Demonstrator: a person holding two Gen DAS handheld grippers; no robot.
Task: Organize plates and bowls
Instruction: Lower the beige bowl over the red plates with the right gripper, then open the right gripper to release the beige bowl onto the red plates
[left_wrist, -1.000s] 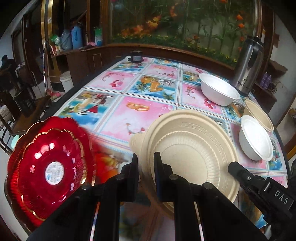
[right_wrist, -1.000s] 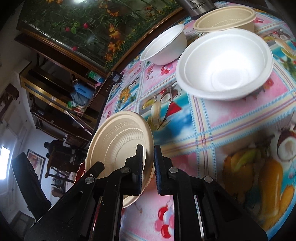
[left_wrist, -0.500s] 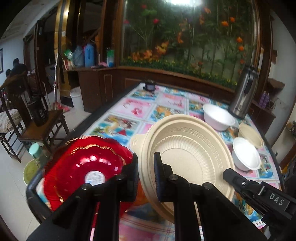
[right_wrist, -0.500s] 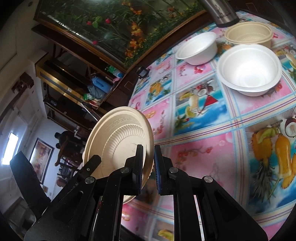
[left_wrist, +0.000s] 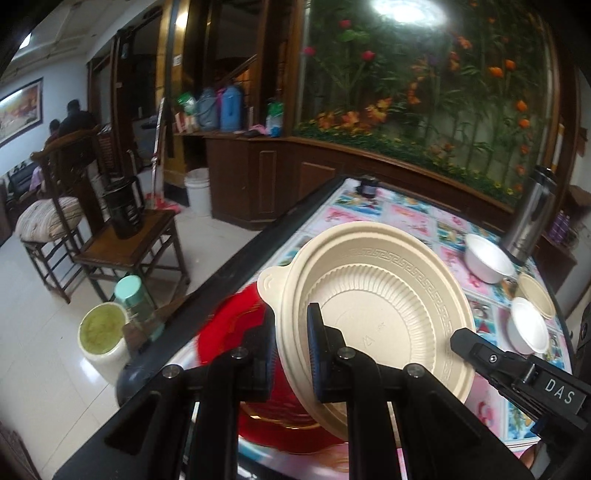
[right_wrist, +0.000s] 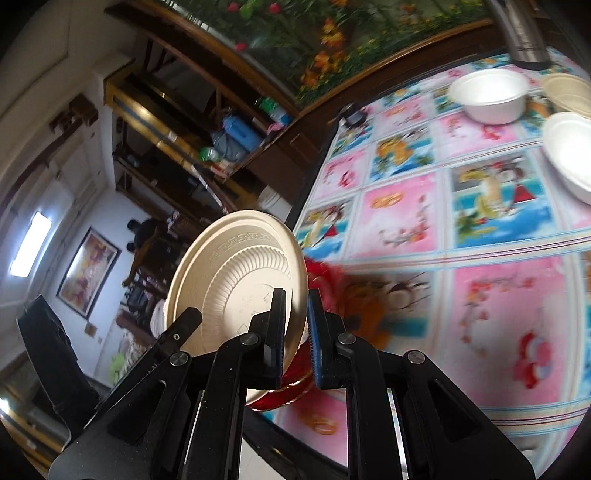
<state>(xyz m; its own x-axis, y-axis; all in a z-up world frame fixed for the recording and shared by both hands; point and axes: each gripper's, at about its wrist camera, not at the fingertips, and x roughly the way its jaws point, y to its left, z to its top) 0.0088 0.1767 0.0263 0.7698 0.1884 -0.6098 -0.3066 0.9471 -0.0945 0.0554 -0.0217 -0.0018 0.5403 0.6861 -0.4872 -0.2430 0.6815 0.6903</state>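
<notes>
the round beige ribbed plastic plate, with a key-pattern band inside its rim and a small tab on one edge, hangs tilted in the air above the near corner of the table with the pink and blue fruit-print cloth. under it lies a red scalloped plate with gold trim, blurred, near the table's edge. the left gripper clamps the beige plate's rim between its blue-padded fingers, one pad on the inner face and one behind it. the right gripper pinches the opposite rim the same way, jaws nearly closed on the thin edge. both point forward and downward, the right one rolled so the plate stands steeply in its view. farther off sit two white foam bowls, a beige bowl and a steel flask.
</notes>
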